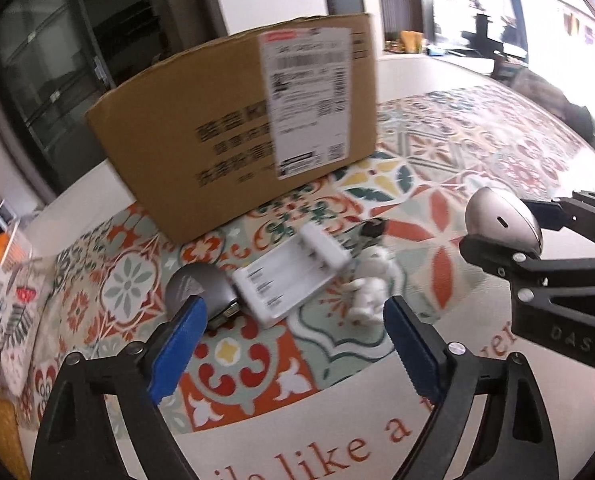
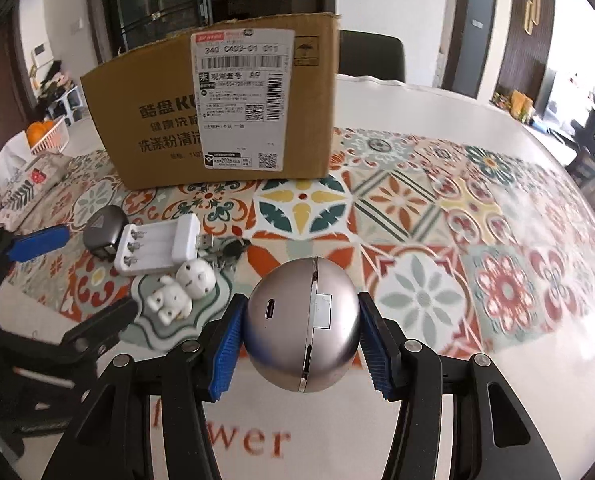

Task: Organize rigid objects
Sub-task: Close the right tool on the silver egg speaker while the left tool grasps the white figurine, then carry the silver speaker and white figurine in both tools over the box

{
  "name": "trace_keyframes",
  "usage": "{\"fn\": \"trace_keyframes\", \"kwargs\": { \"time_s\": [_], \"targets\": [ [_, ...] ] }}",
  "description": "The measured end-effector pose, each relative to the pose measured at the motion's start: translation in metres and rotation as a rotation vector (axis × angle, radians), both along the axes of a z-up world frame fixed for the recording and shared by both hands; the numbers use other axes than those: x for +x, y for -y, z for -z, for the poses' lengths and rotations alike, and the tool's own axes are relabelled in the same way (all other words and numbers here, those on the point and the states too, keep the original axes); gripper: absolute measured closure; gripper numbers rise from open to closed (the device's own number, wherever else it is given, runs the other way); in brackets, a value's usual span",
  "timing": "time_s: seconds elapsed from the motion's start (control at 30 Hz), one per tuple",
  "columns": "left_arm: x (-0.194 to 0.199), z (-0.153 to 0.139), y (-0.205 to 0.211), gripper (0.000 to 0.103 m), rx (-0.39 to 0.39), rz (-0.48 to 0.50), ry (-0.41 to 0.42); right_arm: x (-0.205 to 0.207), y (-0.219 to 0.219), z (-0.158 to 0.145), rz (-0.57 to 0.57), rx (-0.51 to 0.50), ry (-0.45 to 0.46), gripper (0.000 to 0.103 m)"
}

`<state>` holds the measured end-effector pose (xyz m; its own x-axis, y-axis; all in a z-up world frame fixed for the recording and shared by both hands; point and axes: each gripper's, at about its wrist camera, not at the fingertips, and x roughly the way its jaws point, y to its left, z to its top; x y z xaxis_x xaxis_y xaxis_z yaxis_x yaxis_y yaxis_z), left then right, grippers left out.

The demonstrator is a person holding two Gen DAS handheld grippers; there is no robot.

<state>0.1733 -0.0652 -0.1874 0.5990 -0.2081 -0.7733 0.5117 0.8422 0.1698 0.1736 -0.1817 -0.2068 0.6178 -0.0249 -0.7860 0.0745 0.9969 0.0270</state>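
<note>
My right gripper [image 2: 301, 344] is shut on a silver egg-shaped case [image 2: 303, 322] and holds it above the patterned cloth; the case also shows in the left wrist view [image 1: 501, 224]. My left gripper [image 1: 293, 336] is open and empty, just short of a white battery charger [image 1: 293, 276], a grey plug adapter [image 1: 201, 284] and a small white figurine [image 1: 371, 284]. The charger [image 2: 157, 246], adapter [image 2: 105, 228], figurine [image 2: 185, 288] and some dark keys [image 2: 233, 250] lie to the left of the case in the right wrist view.
A cardboard box [image 2: 217, 112] with a shipping label stands at the back of the patterned tablecloth [image 2: 437, 220]. A basket of oranges [image 2: 45, 136] and a patterned pouch [image 2: 29, 184] sit at the far left. The box also shows in the left wrist view [image 1: 233, 128].
</note>
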Motion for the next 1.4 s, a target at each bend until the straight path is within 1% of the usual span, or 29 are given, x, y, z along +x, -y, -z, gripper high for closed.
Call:
{"fn": "trace_keyframes", "kwargs": {
  "time_s": [0.13, 0.2, 0.23, 0.3, 0.43, 0.5, 0.57, 0.7, 0.77, 1.03, 1.17, 1.4],
  "targets": [
    [-0.002, 0.003, 0.017, 0.027, 0.002, 0.071, -0.001, -0.015, 0.01, -0.002, 0.058, 0.016, -0.008, 0.049],
    [-0.002, 0.006, 0.025, 0.034, 0.003, 0.099, -0.003, -0.019, 0.017, -0.002, 0.087, 0.028, -0.012, 0.049],
    [-0.002, 0.008, 0.029, 0.036, 0.005, 0.11, -0.005, -0.022, 0.02, -0.001, 0.102, 0.035, -0.016, 0.049],
    [0.0, 0.011, 0.036, 0.045, 0.006, 0.126, -0.012, -0.025, 0.024, 0.001, 0.119, 0.034, -0.021, 0.049],
    [0.002, 0.017, 0.046, 0.054, 0.014, 0.15, -0.019, -0.028, 0.031, 0.006, 0.137, 0.037, -0.032, 0.049],
    [0.004, 0.02, 0.05, 0.062, 0.024, 0.156, -0.024, -0.029, 0.032, 0.007, 0.142, 0.035, -0.035, 0.049],
    [0.004, 0.023, 0.052, 0.065, 0.023, 0.158, -0.031, -0.029, 0.034, 0.008, 0.147, 0.042, -0.033, 0.049],
    [0.007, 0.029, 0.056, 0.068, 0.033, 0.153, -0.036, -0.027, 0.035, 0.01, 0.145, 0.047, -0.037, 0.049],
    [0.01, 0.032, 0.058, 0.074, 0.024, 0.155, -0.063, -0.026, 0.035, 0.011, 0.142, 0.05, -0.038, 0.049],
    [0.019, 0.034, 0.063, 0.074, -0.012, 0.144, -0.072, -0.022, 0.036, 0.013, 0.141, 0.062, -0.042, 0.049],
    [0.021, 0.033, 0.062, 0.076, -0.04, 0.145, -0.082, -0.021, 0.034, 0.013, 0.138, 0.063, -0.039, 0.049],
    [0.015, 0.022, 0.05, 0.077, -0.086, 0.139, -0.076, -0.023, 0.029, 0.006, 0.129, 0.068, -0.027, 0.049]
  ]
}}
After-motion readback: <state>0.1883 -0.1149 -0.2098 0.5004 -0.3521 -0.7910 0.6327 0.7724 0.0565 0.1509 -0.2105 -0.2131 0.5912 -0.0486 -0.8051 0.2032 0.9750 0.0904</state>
